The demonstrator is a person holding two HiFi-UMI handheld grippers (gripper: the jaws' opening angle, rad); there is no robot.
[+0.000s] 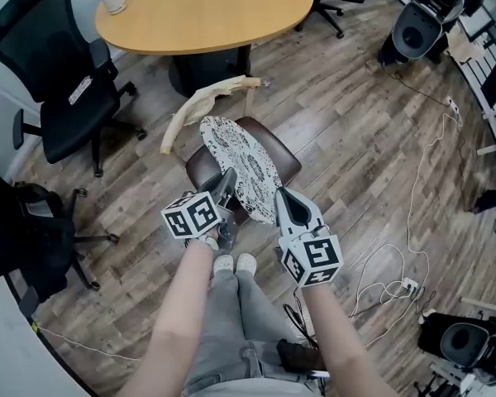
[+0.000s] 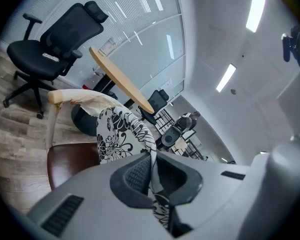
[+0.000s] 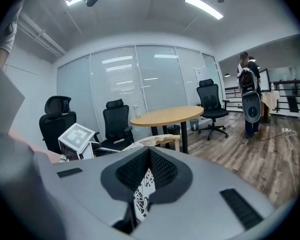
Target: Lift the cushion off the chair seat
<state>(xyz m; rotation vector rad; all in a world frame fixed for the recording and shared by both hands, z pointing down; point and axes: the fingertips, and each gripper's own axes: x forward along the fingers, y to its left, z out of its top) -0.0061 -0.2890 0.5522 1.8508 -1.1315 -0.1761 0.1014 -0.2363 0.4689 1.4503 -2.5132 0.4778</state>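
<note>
Left gripper (image 1: 228, 180), right gripper (image 1: 281, 197), head view: cushion (image 1: 240, 168) tilted between them, its far edge over the chair seat (image 1: 288, 162).
Left gripper view: jaws pinched shut on cushion hem.
Right gripper view: same, fabric between the jaws.
Best to raise both hands evenly, with a firm pinch.

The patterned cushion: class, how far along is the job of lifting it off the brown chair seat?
Done: the left claw and right claw are each shut on the cushion at its near edge. In hand: the cushion stands tilted on edge, with the brown seat bare beside it. Left: carrying it fully clear. Whether its far edge touches the seat cannot be told.
</note>
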